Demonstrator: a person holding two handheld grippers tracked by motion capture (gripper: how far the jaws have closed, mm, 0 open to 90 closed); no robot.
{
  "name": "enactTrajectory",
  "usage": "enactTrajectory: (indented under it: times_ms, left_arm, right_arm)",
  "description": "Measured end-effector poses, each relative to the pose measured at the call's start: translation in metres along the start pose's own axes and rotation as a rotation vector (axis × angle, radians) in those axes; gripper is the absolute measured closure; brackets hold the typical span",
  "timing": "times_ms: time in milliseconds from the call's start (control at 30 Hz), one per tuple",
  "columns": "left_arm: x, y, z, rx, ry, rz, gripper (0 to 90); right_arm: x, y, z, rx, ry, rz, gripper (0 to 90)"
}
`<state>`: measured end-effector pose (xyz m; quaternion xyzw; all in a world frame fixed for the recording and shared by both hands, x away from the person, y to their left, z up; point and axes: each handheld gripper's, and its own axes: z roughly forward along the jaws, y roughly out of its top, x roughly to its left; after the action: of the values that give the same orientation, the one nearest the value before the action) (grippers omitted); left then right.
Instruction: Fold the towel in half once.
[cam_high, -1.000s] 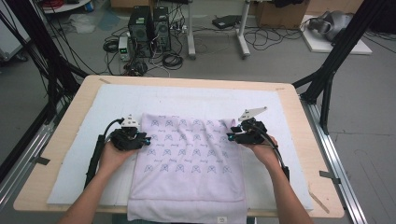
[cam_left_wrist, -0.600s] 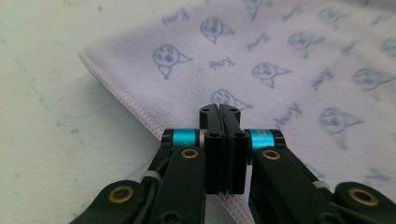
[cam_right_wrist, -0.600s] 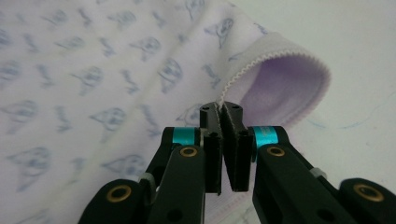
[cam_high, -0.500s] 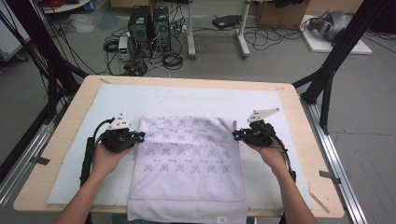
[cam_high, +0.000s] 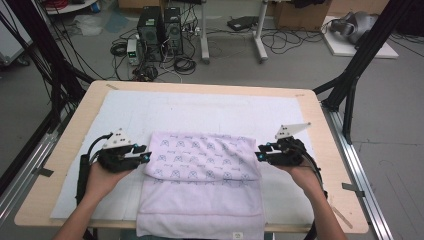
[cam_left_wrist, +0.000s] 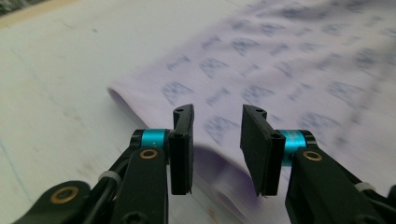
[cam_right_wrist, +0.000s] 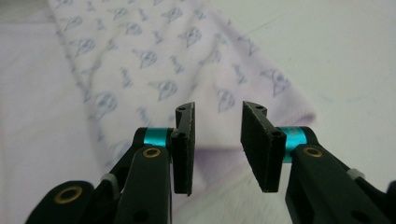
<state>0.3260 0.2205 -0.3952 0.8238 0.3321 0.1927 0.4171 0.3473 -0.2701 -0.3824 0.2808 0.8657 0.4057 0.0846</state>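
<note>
You are holding the left gripper (cam_high: 146, 158) at about nine o'clock on the table (cam_high: 65, 150), just off the left edge of the folded towel (cam_high: 205, 165). Its jaws have just been opening and are standing partly apart with nothing between them; in the left gripper view the gripper (cam_left_wrist: 217, 135) is looking along the rounded fold of the towel (cam_left_wrist: 280, 79), which is lying free of both pads. That reads as a release: you are letting go at the side so the doubled layer is lying flat instead of being dragged along with your hand.

The towel itself is sitting at the centre of the white mat (cam_high: 210, 112) and reaching toward six o'clock, where its near hem is hanging slightly over the table's front edge. The printed upper layer is covering the far part, its lower edge running from nine to three o'clock across the plain layer beneath, which suggests a fold toward you is only partly carried through.

At about three o'clock you are keeping the right gripper (cam_high: 259, 156) level with the other one, mirroring it so the fold is staying square. Its jaws have likewise just been opening; in the right gripper view the gripper (cam_right_wrist: 217, 135) is showing a clear gap, with the towel's corner (cam_right_wrist: 280, 102) lying just beyond the tips, not pinched.
</note>
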Motion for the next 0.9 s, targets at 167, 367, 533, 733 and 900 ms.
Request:
enactTrajectory:
  times_ms: [167, 367, 533, 733, 900]
  left_arm:
    - [0.021, 0.0, 0.035, 0.062, 0.037, -0.055, 66.0]
    - [0.028, -0.01, 0.059, 0.168, 0.07, -0.052, 70.2]
    - [0.024, -0.007, 0.059, 0.145, 0.079, -0.014, 86.7]
    - [0.032, 0.006, 0.051, 0.046, 0.128, -0.062, 87.1]
    - [0.041, 0.026, 0.051, -0.01, 0.183, -0.079, 87.3]
  right_arm:
    - [-0.02, 0.008, 0.036, 0.048, -0.007, 0.002, 60.2]
    - [-0.02, 0.004, 0.072, 0.165, 0.006, -0.036, 70.1]
    - [-0.016, 0.008, 0.073, 0.199, 0.023, -0.06, 87.9]
    - [-0.024, 0.026, 0.059, 0.159, -0.038, -0.071, 88.1]
    - [-0.04, 0.048, 0.051, 0.146, -0.117, -0.083, 88.5]
